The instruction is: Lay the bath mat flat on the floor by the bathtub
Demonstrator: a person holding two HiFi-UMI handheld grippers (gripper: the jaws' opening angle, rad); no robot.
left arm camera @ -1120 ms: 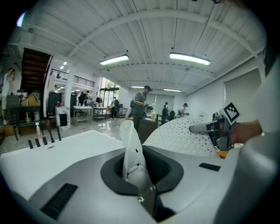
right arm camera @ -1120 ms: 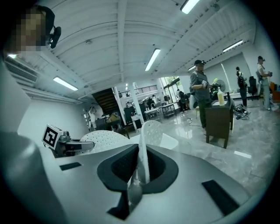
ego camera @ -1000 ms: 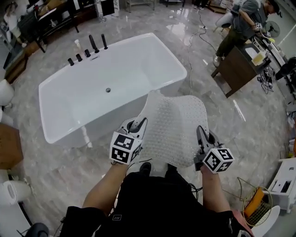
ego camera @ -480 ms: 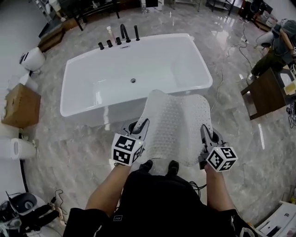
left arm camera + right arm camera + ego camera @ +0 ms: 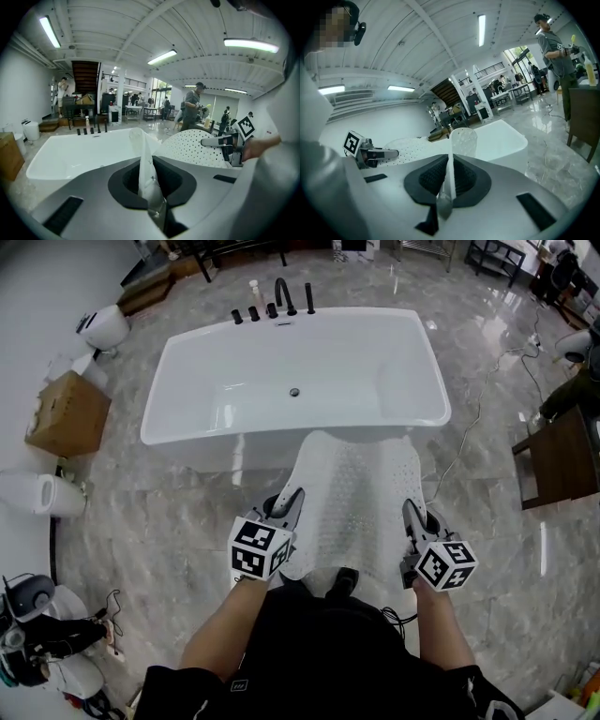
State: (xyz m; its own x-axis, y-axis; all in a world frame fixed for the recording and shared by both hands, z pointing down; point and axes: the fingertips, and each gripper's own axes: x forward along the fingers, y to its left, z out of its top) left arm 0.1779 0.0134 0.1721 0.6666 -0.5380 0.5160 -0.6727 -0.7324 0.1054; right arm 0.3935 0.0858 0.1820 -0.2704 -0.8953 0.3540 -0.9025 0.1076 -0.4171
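I have the bath mat (image 5: 354, 486) by its two near corners, one in each hand. My left hand-held gripper (image 5: 291, 499) is closed right down on the left corner; its own view shows a thin fold of the mat standing up out of the pinched jaws. My right hand-held gripper (image 5: 411, 514) is clamped the same way on the right corner, with a narrow strip of mat rising between its jaws.

I hold the corners well apart so the sheet stays spread to its full width and can go down without a crease or a doubled edge. Both tools point forward and a little downward, so the far end leads towards the bathtub (image 5: 202, 442) while the near end hangs back with me.

The mat is off the floor (image 5: 159, 521) on my side and runs from my two grips out to the tub's near long side. Its far end lies against or just beside the tub's wall; I cannot tell whether that end has reached the floor. By my reckoning the laying is not finished, since the near half is up in my grips.

The mat itself is white and faintly translucent, limp and rubbery-looking. It is covered all over in close rows of small dots or holes, has rounded corners, and sags gently between my hands.
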